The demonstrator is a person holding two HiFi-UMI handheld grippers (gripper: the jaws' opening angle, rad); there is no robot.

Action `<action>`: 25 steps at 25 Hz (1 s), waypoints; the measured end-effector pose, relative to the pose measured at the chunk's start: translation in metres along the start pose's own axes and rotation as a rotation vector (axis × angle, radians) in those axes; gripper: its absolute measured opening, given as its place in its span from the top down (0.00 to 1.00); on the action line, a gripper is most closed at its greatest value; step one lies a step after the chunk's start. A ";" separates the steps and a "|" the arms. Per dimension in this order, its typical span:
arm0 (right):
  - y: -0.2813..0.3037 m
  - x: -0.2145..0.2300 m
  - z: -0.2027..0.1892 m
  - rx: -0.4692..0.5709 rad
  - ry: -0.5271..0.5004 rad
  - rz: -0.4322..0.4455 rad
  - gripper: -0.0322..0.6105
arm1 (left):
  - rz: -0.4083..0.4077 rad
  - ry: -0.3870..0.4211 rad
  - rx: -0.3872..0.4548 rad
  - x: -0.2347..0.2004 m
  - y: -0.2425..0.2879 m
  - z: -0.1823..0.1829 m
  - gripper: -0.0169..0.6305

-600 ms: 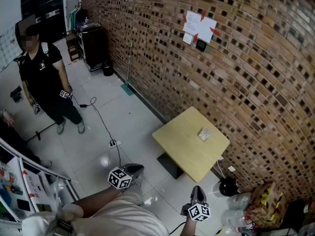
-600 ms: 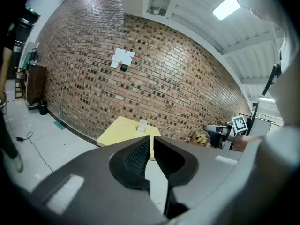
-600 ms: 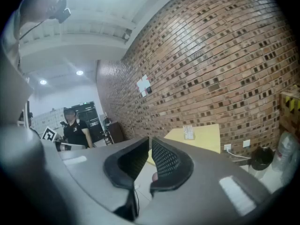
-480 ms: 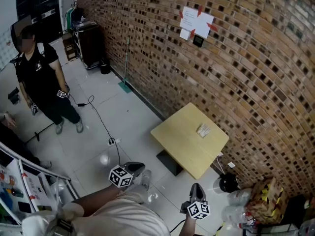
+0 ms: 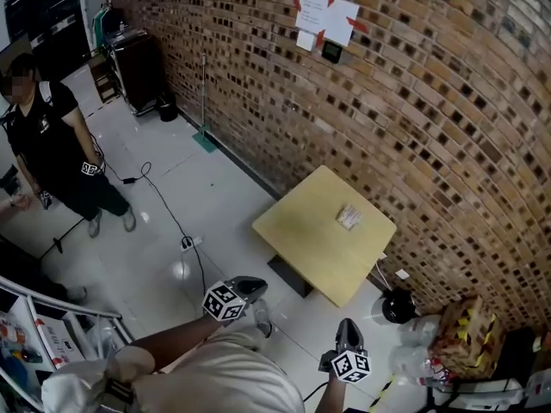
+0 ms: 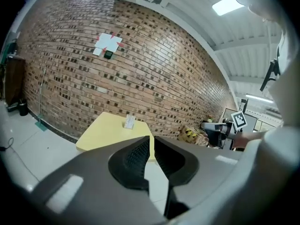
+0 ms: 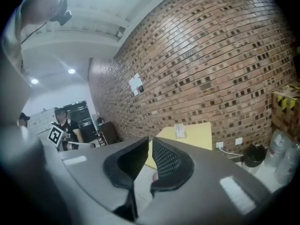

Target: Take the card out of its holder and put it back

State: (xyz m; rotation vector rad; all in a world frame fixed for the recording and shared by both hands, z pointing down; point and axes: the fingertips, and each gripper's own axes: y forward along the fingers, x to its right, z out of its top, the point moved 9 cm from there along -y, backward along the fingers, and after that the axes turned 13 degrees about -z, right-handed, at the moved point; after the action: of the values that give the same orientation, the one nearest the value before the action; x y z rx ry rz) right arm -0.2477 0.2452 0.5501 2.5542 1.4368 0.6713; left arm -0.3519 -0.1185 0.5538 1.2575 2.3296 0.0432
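Card holder (image 5: 349,217) on yellow table (image 5: 297,231)

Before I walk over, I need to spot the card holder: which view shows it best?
Right gripper view: the card holder faces the camera on the table. The head view shows it small from above; the left gripper view, small and angled.

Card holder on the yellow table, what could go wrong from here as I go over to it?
A cable and power strip lie near your path, so you might trip. The card holder sits toward the far side of the table, small and probably light; it could slide or tip when you pull. The left gripper and right gripper have their fingers together; open them first.
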 end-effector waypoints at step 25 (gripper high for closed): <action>0.195 0.040 0.106 -0.076 -0.059 -0.019 0.92 | -0.098 -0.041 -0.033 -0.134 0.158 0.102 0.89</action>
State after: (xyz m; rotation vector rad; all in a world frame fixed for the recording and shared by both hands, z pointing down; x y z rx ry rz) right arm -0.0312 0.1845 0.5314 2.4783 1.3888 0.6298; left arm -0.1240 -0.1544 0.5577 1.1170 2.3421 0.0226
